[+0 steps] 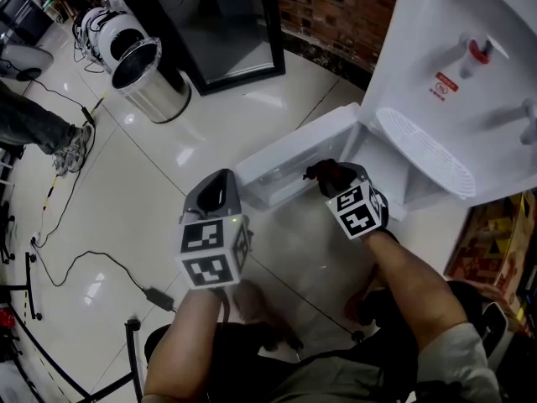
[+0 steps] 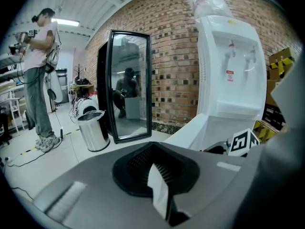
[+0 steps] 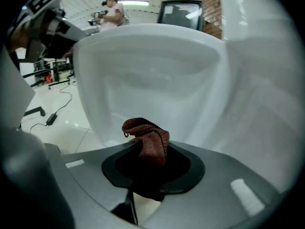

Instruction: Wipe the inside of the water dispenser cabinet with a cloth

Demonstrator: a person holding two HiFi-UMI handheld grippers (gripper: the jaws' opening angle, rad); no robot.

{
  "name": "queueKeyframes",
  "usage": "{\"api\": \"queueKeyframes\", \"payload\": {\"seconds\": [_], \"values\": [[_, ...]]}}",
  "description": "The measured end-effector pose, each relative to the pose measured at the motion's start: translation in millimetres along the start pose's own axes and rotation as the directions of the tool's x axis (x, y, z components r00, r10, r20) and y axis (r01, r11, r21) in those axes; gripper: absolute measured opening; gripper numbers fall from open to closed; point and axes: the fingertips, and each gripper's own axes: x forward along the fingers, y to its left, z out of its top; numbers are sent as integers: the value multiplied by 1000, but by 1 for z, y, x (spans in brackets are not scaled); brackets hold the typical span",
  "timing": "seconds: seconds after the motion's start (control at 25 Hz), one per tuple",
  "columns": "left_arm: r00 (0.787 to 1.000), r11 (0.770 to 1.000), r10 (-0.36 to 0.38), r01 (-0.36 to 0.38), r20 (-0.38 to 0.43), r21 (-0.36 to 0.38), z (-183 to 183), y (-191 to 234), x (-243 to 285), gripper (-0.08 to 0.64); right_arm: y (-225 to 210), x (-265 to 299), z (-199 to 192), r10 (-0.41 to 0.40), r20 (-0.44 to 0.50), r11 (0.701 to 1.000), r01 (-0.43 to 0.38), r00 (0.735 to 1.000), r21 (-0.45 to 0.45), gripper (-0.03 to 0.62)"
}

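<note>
The white water dispenser (image 1: 453,65) stands at the upper right, its lower cabinet door (image 1: 285,154) swung open to the left. My right gripper (image 1: 334,177) is at the cabinet opening, shut on a bunched brown cloth (image 3: 148,142). In the right gripper view the cloth faces the pale inner side of the door (image 3: 152,75), close to it; I cannot tell whether they touch. My left gripper (image 1: 220,190) hovers over the floor left of the door, shut and holding nothing. In the left gripper view the dispenser (image 2: 228,70) rises ahead to the right.
A steel bin (image 1: 147,78) and a black-framed glass panel (image 1: 226,23) stand at the far left by the brick wall (image 1: 336,7). Cables (image 1: 92,263) trail over the tiled floor. A person (image 2: 38,70) stands farther off. A cardboard box (image 1: 495,242) sits right of the dispenser.
</note>
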Motion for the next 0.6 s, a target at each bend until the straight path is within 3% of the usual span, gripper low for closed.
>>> {"api": "queueKeyframes", "payload": {"seconds": [0.2,0.36,0.44,0.6], "values": [[1000,1000,0,0,-2,-5,0,0,0,0,94,-1,28,194,117,975,-178,974,-129,124],[1000,1000,9,-9,-7,-10,0,2,2,0,160,-6,28,338,142,926,-301,930,-230,124],[1000,1000,12,-12,-7,-13,1,4,2,0,181,0,27,377,139,910,-338,916,-241,124],[1000,1000,6,-6,0,-21,3,3,1,0,201,25,27,393,135,910,-363,910,-201,124]]}}
